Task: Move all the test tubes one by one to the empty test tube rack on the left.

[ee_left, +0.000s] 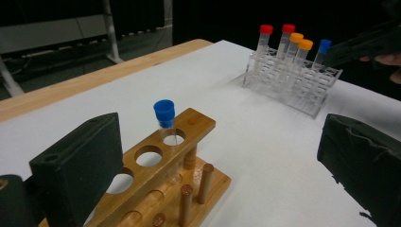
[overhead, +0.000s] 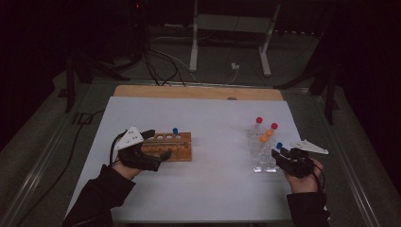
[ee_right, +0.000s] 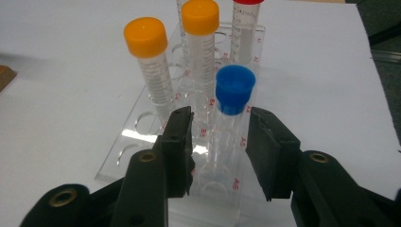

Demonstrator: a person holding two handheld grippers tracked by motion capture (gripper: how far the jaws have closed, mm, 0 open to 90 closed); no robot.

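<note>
Now the right tool stands open around the blue-capped tube in the clear rack; the left tool gapes beside the wooden rack.

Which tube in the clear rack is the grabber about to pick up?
The blue-capped tube. It stands between the right gripper's open jaws, at the near end of the clear rack; the others have orange or red caps.

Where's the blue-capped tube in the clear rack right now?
The blue-capped tube stands in the clear rack's near end, between the right gripper's open jaws, orange-capped tubes just behind it.
</note>
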